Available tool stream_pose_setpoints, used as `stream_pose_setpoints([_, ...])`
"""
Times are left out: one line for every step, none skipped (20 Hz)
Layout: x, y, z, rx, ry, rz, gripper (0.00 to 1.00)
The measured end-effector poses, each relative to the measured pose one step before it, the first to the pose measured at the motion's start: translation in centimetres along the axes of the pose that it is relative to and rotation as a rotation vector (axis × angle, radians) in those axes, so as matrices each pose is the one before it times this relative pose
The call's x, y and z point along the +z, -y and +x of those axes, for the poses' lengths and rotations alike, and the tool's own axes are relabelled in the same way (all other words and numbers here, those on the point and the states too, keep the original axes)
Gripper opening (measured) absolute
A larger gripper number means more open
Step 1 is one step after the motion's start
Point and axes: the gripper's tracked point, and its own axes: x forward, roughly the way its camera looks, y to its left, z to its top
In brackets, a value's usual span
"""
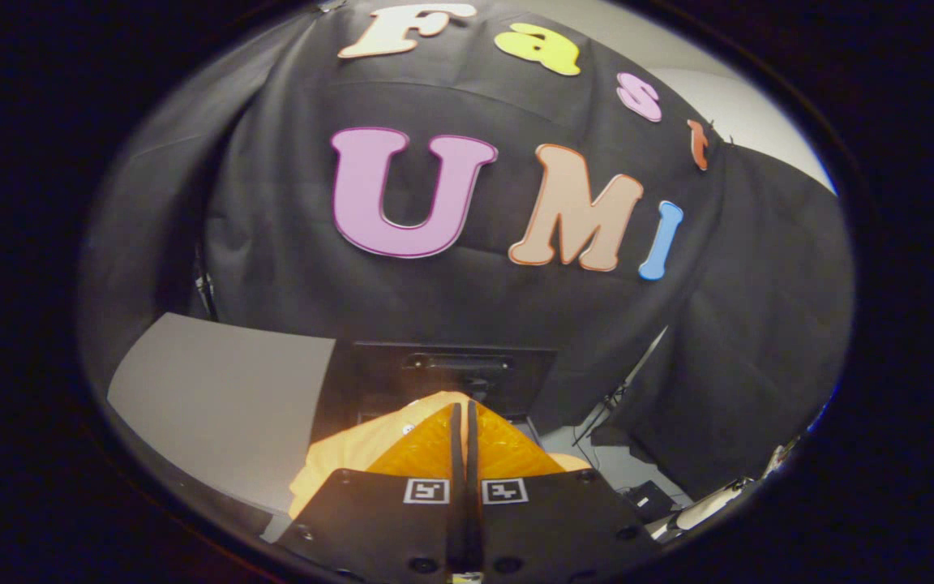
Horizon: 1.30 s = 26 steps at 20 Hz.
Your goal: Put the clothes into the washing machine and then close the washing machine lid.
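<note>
Closest in, the tool is showing its two fingers drawn almost together, with yellow clothes lying under and beside them; whether cloth is actually pinched between them, I cannot tell. Beyond the fingertips a dark box with a slot handle, likely the washing machine, is standing against the black cloth wall, with a grey surface beside it. To do this step well, the bundle should be travelling high enough to clear the machine's rim before any release.

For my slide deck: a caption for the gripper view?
Gripper shut on a yellow garment, held up before the dark washing machine beside a grey table.
</note>
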Motion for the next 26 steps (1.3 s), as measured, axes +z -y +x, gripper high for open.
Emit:
stream_pose_setpoints([-0.738,0.687,0.936,-0.00254,-0.01311,-0.00116,0.0])
stream_pose_setpoints([-0.652,0.752,0.976,-0.01021,-0.0175,-0.00384,0.01])
stream_pose_setpoints([-0.775,1.027,0.947,-0.01624,-0.02227,-0.00061,0.0])
stream_pose_setpoints([-0.674,0.721,0.898,-0.00711,-0.01289,0.01028,0.0])
stream_pose_setpoints([-0.514,0.232,1.184,-0.00115,-0.00972,0.01015,0.0])
stream_pose_setpoints([-0.716,0.414,1.212,-0.00505,-0.01624,-0.00156,0.0])
stream_pose_setpoints([-0.958,0.443,1.342,-0.00901,-0.01925,-0.00889,0.0])
stream_pose_setpoints([-1.022,0.127,1.353,-0.00539,-0.01557,-0.00527,0.0])
stream_pose_setpoints([-1.091,0.141,1.478,-0.00458,-0.01766,-0.00016,0.0])
stream_pose_setpoints([-1.08,-0.163,1.517,0.00493,-0.01677,0.0052,0.0])
stream_pose_setpoints([-1.378,-0.415,1.3,0.0063,-0.02134,0.00316,0.01])
stream_pose_setpoints([-1.558,-0.445,1.662,0.00578,-0.02981,-0.00047,0.0])
stream_pose_setpoints([-1.385,-0.603,1.433,0.01161,-0.02607,-0.00055,0.0])
stream_pose_setpoints([-1.375,-0.718,1.393,0.0125,-0.02134,-0.00418,0.0])
stream_pose_setpoints([-1.311,-0.649,0.957,0.00748,-0.01573,-0.00881,0.0])
stream_pose_setpoints([-0.953,-0.402,0.981,-0.00152,-0.01658,-0.01086,0.0])
stream_pose_setpoints([-0.975,-0.642,0.989,0.00809,-0.01881,0.00005,0.0])
stream_pose_setpoints([-0.71,-0.776,1.028,0.01829,-0.01243,-0.00077,0.0])
stream_pose_setpoints([-0.688,-0.761,1.645,0.00872,-0.01519,-0.01096,0.0])
stream_pose_setpoints([-0.748,-0.64,1.338,0.00661,-0.02267,-0.01047,0.0])
stream_pose_setpoints([-0.934,-0.827,0.912,0.00741,-0.02249,-0.00091,0.0])
stream_pose_setpoints([-0.727,-0.407,0.961,0.00561,-0.01827,0.00304,0.01])
stream_pose_setpoints([-0.714,-0.338,0.88,0.00399,-0.02012,0.00343,0.0])
stream_pose_setpoints([-0.685,-0.397,0.707,0.00608,-0.02202,0.00107,0.0])
stream_pose_setpoints([-0.752,-0.505,0.974,0.00147,-0.02242,-0.00467,0.01])
stream_pose_setpoints([-0.48,-0.286,1.055,0.00511,-0.01778,-0.00479,0.0])
